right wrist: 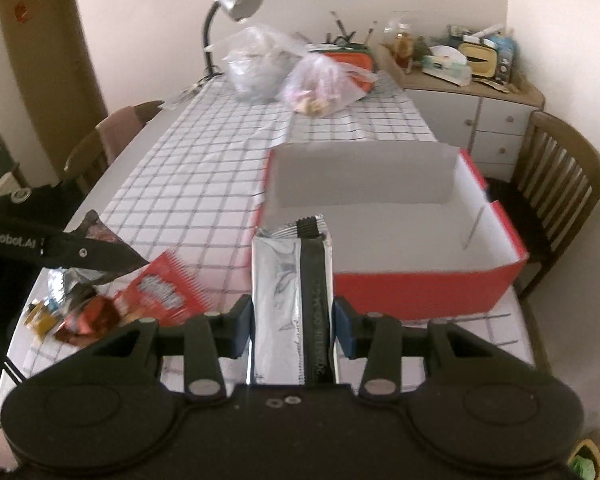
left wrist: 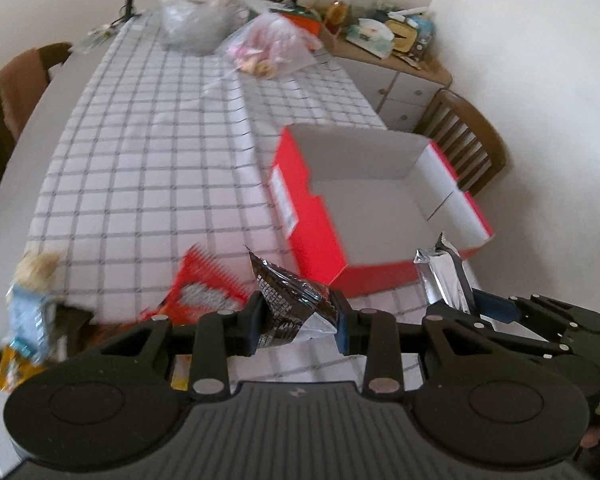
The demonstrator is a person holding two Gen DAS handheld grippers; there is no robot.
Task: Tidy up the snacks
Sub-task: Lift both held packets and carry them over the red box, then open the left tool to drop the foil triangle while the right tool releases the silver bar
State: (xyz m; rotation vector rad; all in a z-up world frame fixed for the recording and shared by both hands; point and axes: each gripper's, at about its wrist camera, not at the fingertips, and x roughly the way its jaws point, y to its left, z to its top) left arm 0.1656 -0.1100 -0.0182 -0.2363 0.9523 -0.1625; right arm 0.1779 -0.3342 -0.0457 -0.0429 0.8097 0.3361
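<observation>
In the left wrist view the left gripper (left wrist: pixel 296 320) has its fingers closed on a dark crinkled snack packet (left wrist: pixel 290 302), with the empty red box (left wrist: pixel 320 240) at about one o'clock and loose snacks (left wrist: pixel 204 292) on the checked cloth at ten o'clock; its print is too blurred to read. In the right wrist view the right gripper (right wrist: pixel 293 322) clamps a silver bar wrapper (right wrist: pixel 284 280) upright just short of the box (right wrist: pixel 420 292) at twelve o'clock. Both snacks look carried mid-transfer, so next comes reaching over the near wall and releasing; only "nRobot.AI" reads, on the other tool at nine o'clock.
</observation>
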